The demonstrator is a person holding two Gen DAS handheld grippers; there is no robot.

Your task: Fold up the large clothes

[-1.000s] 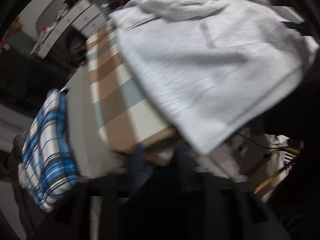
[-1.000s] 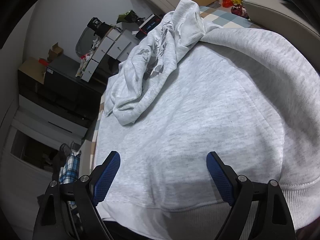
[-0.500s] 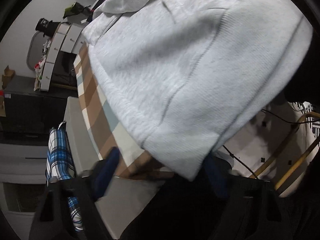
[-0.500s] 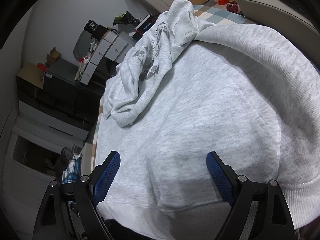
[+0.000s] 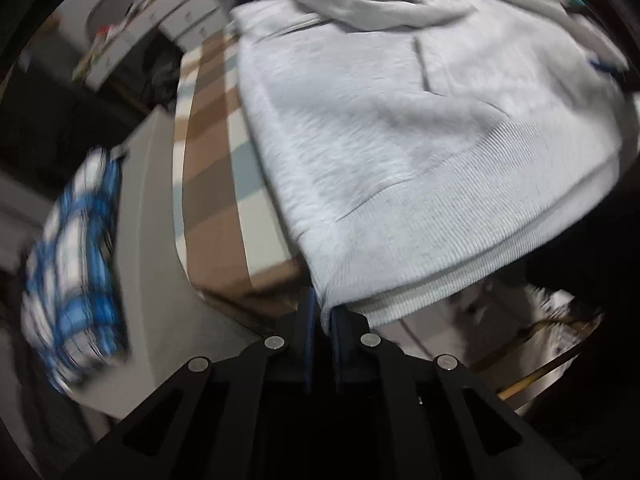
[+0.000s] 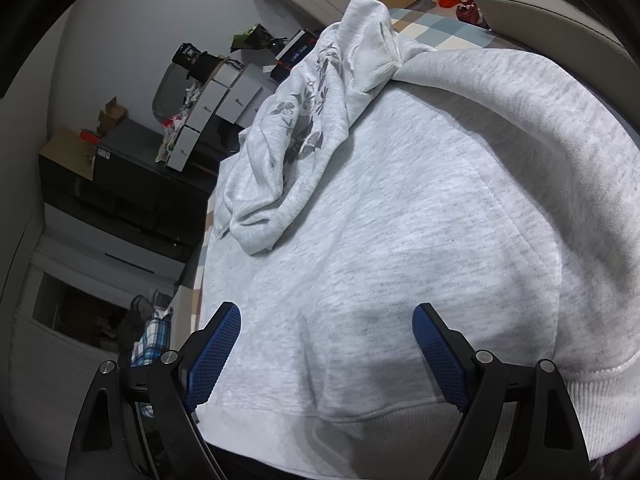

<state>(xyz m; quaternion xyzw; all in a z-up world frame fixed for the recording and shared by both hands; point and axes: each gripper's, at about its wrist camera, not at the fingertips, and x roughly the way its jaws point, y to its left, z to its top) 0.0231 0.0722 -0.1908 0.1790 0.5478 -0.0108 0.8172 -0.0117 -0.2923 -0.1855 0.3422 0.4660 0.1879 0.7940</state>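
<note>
I find the left gripper (image 5: 322, 322) with its fingers drawn narrow, pinching the near left corner of the grey sweatshirt (image 5: 400, 140) at the ribbed hem (image 5: 460, 232). The left wrist view is motion-blurred, so finer detail of the pinch is not legible.

The sweatshirt lies spread over a surface covered by a checked cloth (image 5: 216, 184) in brown, cream and pale blue, with the hem hanging just past the near edge. In the right wrist view the same grey sweatshirt (image 6: 400, 240) fills most of the frame. Its upper part, bearing a dark butterfly print (image 6: 304, 120), lies bunched at the far left of the garment.

The right gripper (image 6: 326, 344) stands wide, its blue pads (image 6: 214, 352) apart on either side of the fabric near the ribbed hem (image 6: 360, 440). I cannot tell whether the pads touch the cloth; nothing is held between them.

To the left, a blue and white plaid garment (image 5: 76, 272) rests on a grey padded surface (image 5: 156, 280), apart from the sweatshirt. Far left, white drawer units (image 6: 224, 100) stand against the wall.
</note>
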